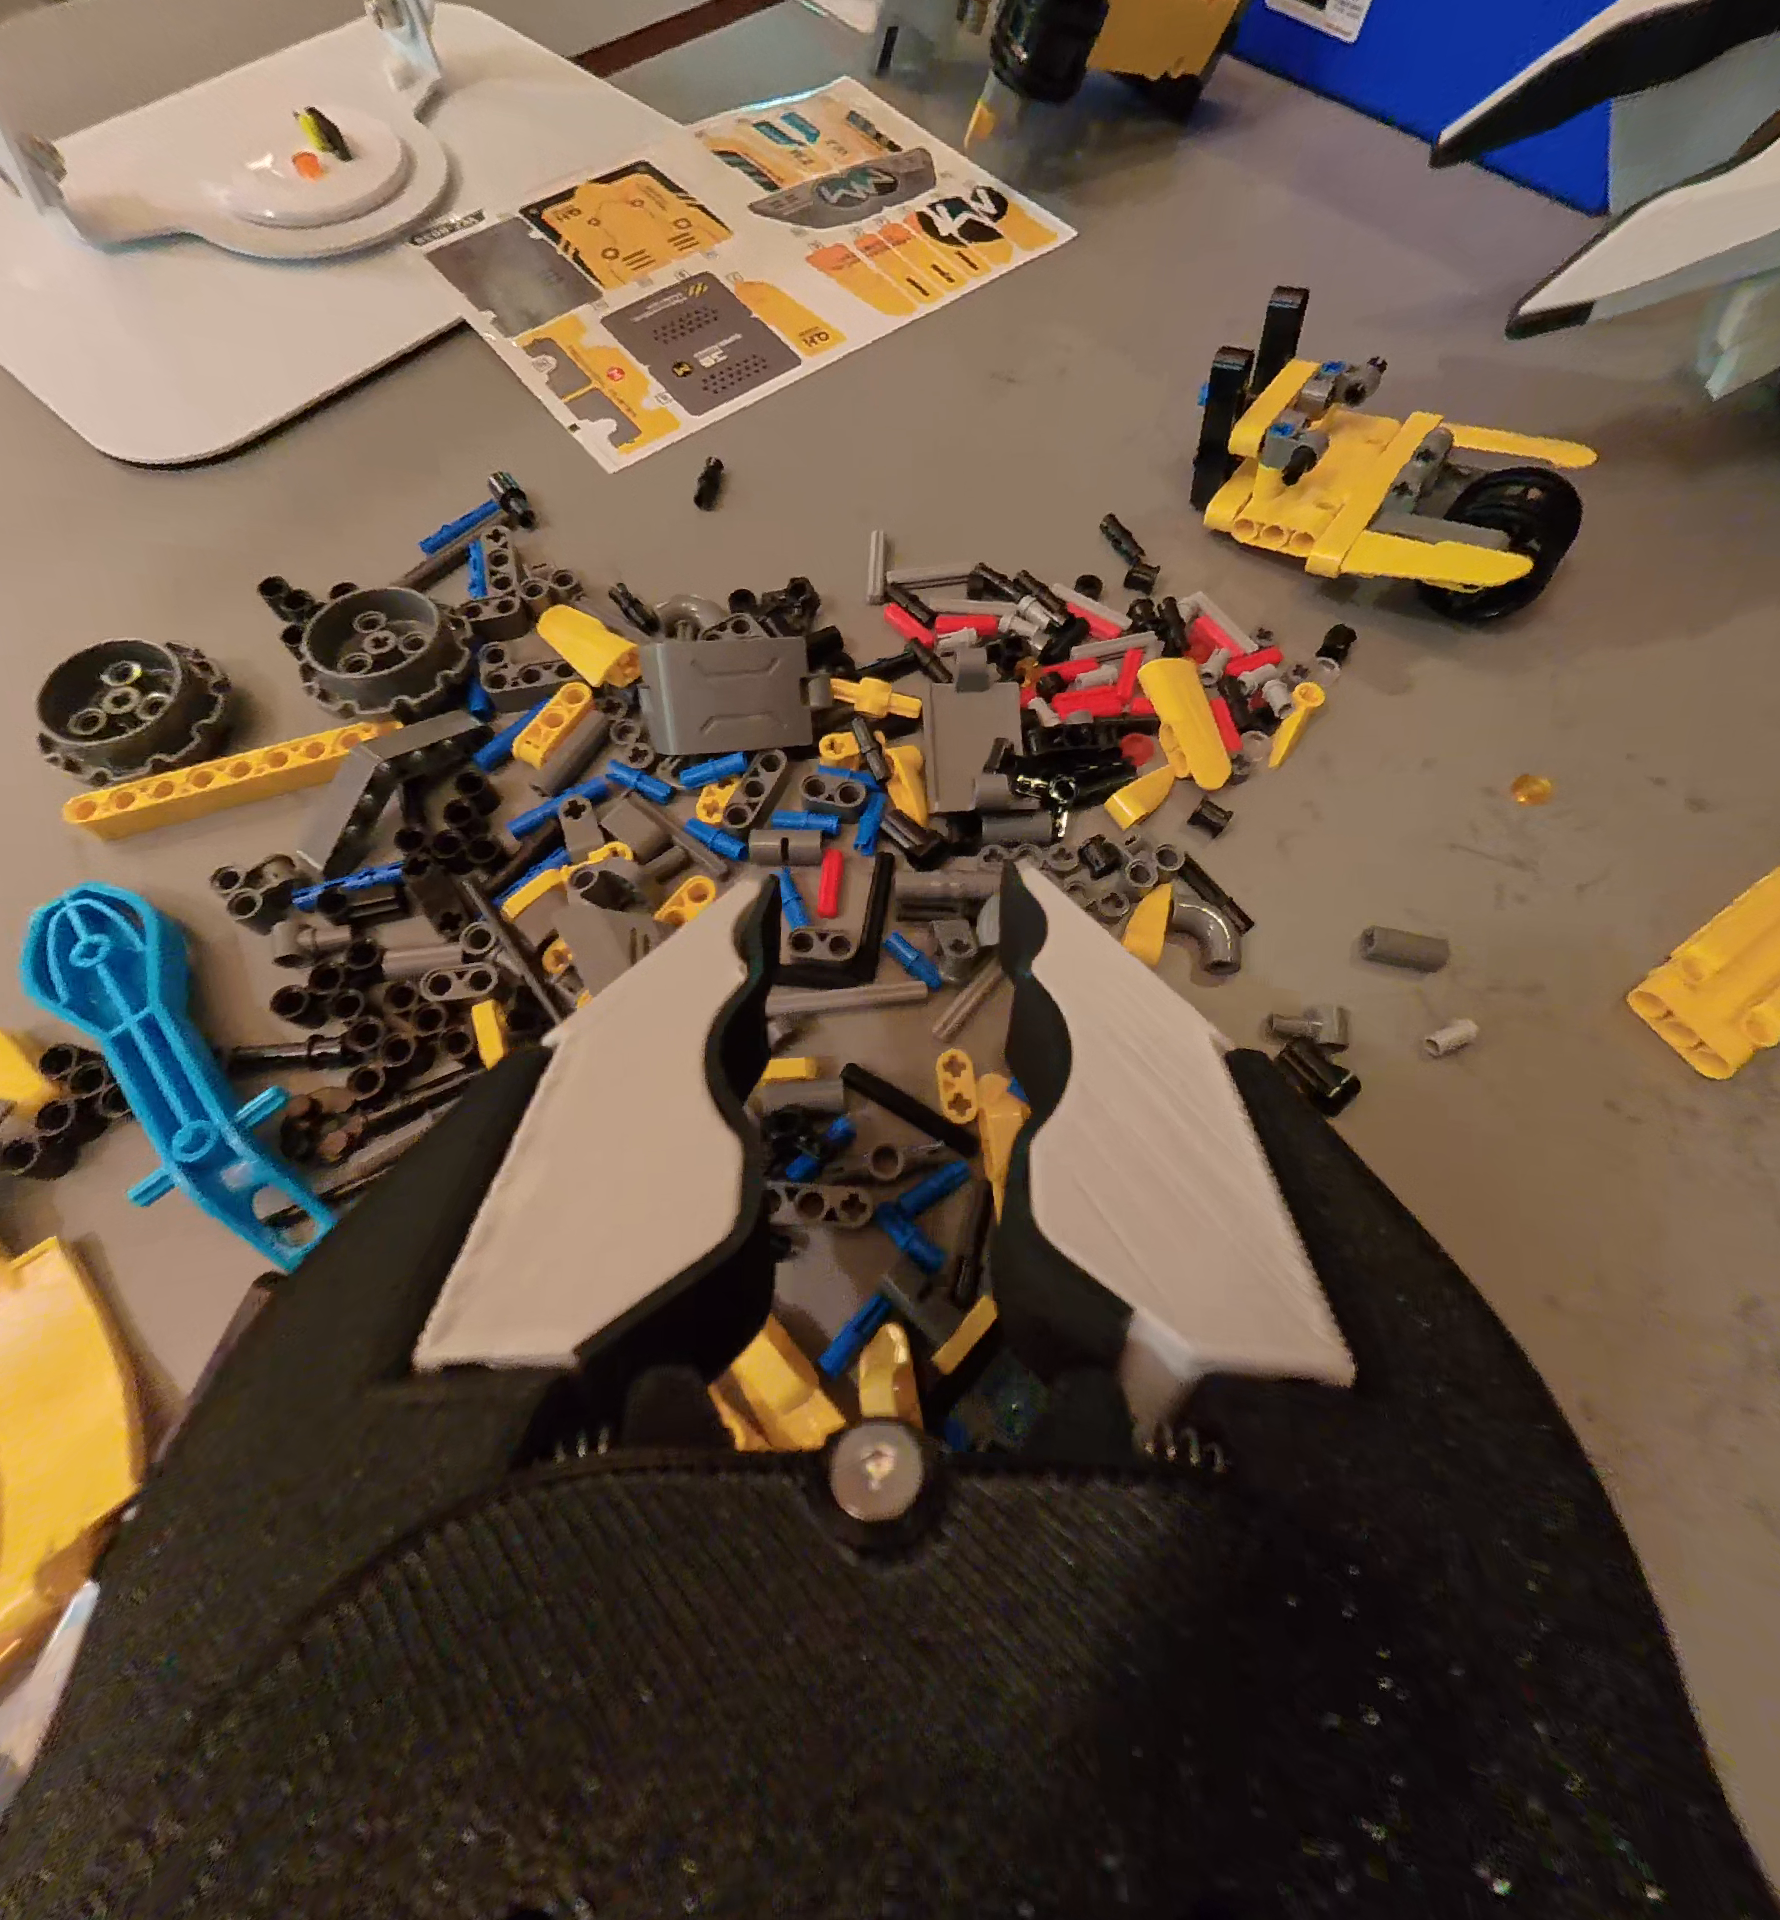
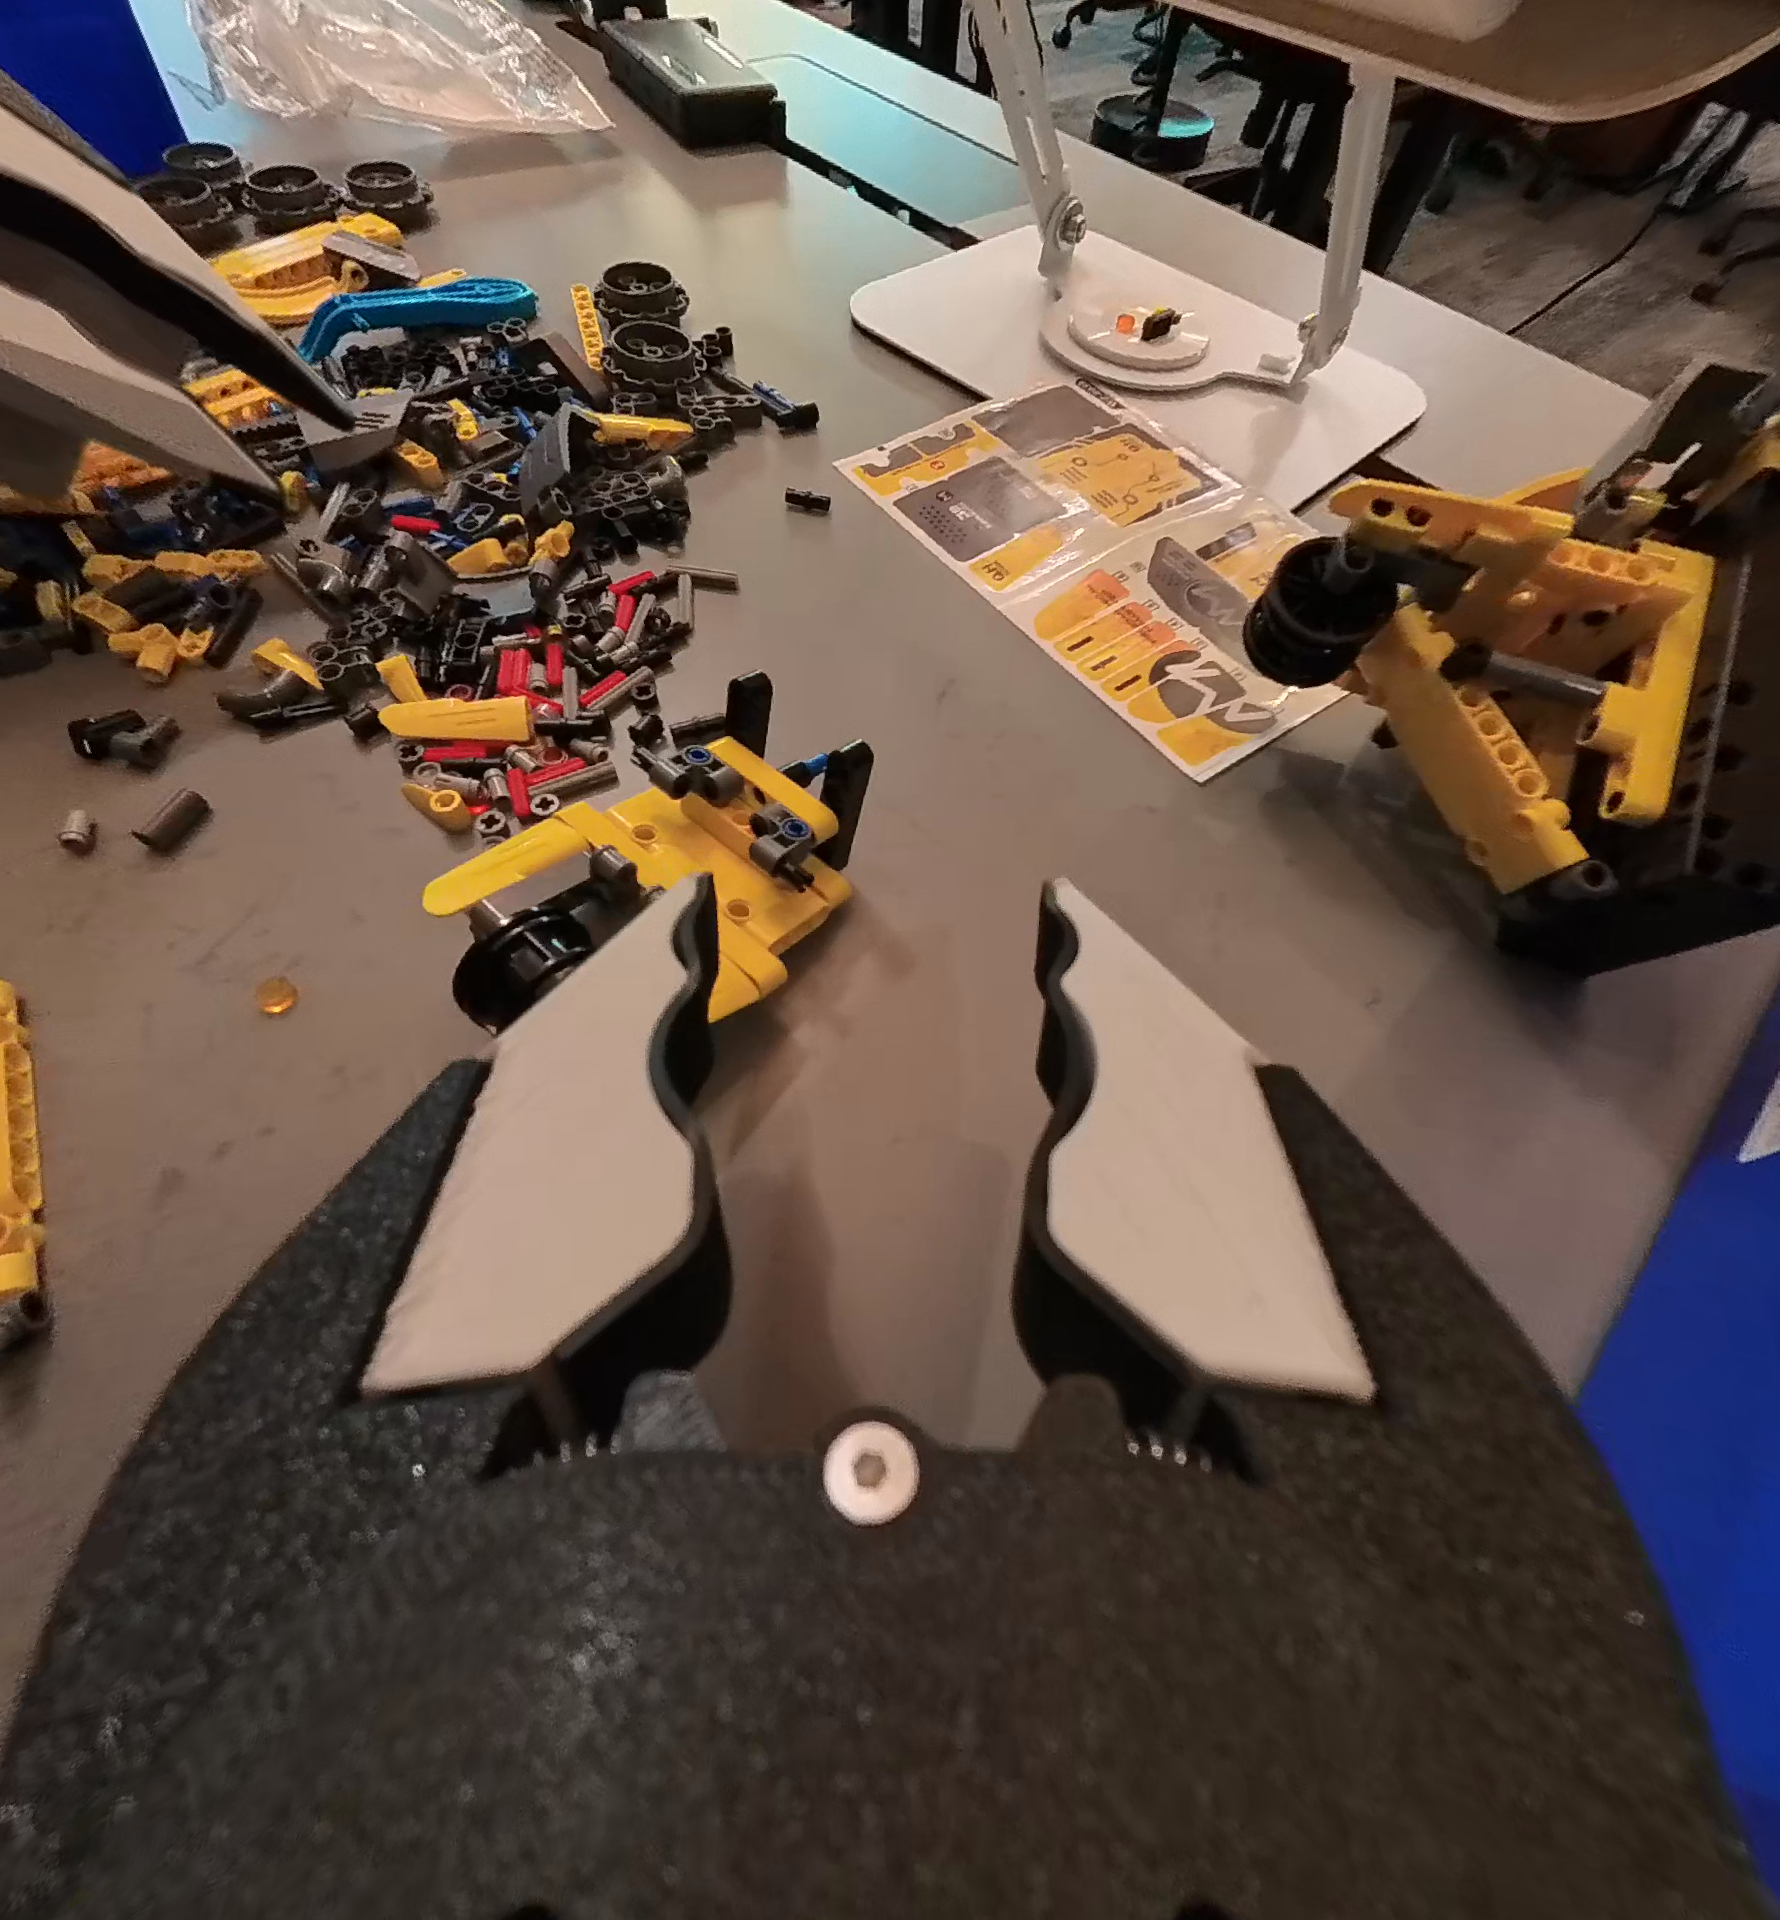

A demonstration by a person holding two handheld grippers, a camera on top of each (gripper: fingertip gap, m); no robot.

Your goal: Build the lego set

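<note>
The left hand-held gripper (image 1: pixel 886 925) is hovering released over the pile of loose bricks (image 1: pixel 761 790) on the tabletop (image 1: pixel 1488 1195); the right hand-held gripper (image 2: pixel 870 920) is hanging released, empty, just beside the small yellow assembly (image 2: pixel 657 862) near that pile

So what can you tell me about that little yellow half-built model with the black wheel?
The small yellow model is a part-built plastic brick assembly: yellow beams and curved panels, grey connectors with blue pins, two upright black beams, and one black wheel. It lies on the grey table beside the loose parts pile. The open right gripper hovers close by.
</note>
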